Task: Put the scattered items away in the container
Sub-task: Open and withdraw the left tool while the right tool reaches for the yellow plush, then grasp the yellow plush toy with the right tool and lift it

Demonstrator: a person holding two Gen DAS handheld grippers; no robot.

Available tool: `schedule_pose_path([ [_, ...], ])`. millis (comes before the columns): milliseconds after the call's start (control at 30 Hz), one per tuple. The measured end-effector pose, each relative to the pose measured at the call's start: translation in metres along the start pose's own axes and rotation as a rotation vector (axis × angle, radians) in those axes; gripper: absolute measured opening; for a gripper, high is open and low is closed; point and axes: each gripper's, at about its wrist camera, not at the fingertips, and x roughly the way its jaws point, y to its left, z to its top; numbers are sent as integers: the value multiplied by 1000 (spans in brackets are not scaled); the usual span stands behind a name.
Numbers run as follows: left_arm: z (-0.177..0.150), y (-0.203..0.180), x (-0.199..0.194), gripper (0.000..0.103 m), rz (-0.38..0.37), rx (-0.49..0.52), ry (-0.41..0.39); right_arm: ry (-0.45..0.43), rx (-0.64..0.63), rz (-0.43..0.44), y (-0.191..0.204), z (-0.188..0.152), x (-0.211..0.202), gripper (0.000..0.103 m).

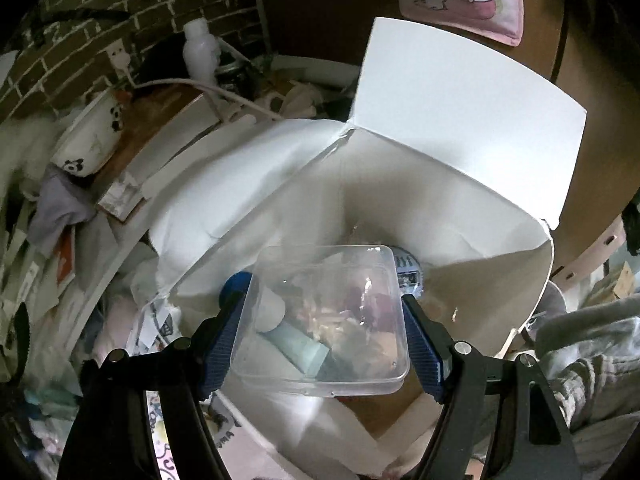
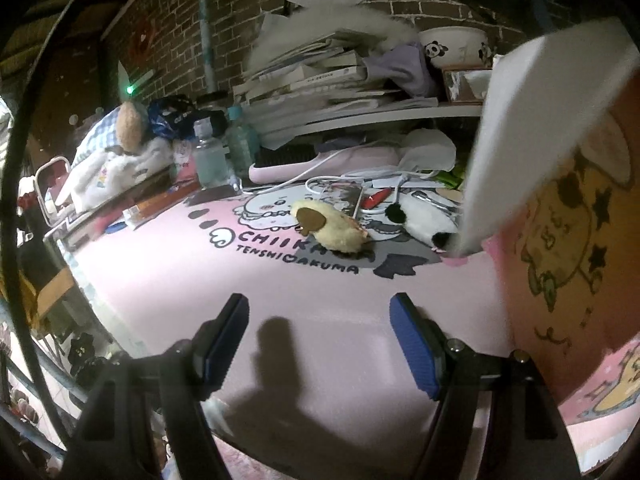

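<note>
We are holding a stiff, slippery, clear plastic case (image 1: 324, 320) by its sides in the left hand-held gripper (image 1: 324, 320) over the box (image 1: 500, 280), while the right hand-held gripper (image 2: 318, 344) is hanging open and empty.

Dark brick wall (image 2: 248, 20) standing behind, cluttered white shelf (image 2: 400, 114) sagging with books, dim light falling on pink worktop (image 2: 320, 308)

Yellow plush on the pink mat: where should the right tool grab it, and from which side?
Grip the yellow plush across its rounded middle, coming from above and from the near side. It lies flat, long axis left to right, so its narrow width suits the open right tool. The black-and-white plush lies close on its right, so avoid that side.
</note>
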Motion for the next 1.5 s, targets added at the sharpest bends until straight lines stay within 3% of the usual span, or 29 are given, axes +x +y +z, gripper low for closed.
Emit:
schedule_pose_path([
  [133,-3,4,-16,74,-6,-16,-51,0,5,-1,-2,0,-1,70],
  [233,-13,11,-47,89,14,-44,-147,-5,3,-3,-2,0,-2,70],
  [333,-30,26,-86,94,4,-108,-256,-9,-3,-10,0,0,-3,70],
  [400,-48,39,-112,95,42,-166,-312,-5,3,-16,0,0,-3,70],
  [467,-65,52,-131,103,113,-213,-346,-5,7,-21,2,0,-3,70],
  [567,-99,72,-153,103,213,-299,-385,-12,7,-26,6,2,-3,70],
  [767,-171,101,-168,103,302,-442,-407,13,3,-9,23,12,8,70],
  [1000,-239,119,-165,103,308,-586,-422,51,14,-92,27,41,32,70],
  [1200,-269,127,-163,103,301,-654,-427,131,70,-145,14,56,60,70],
  [1333,-277,129,-162,103,295,-669,-431,191,103,-120,10,59,72,70],
  [1500,-281,127,-160,103,291,-668,-426,190,42,-107,21,59,74,32],
])
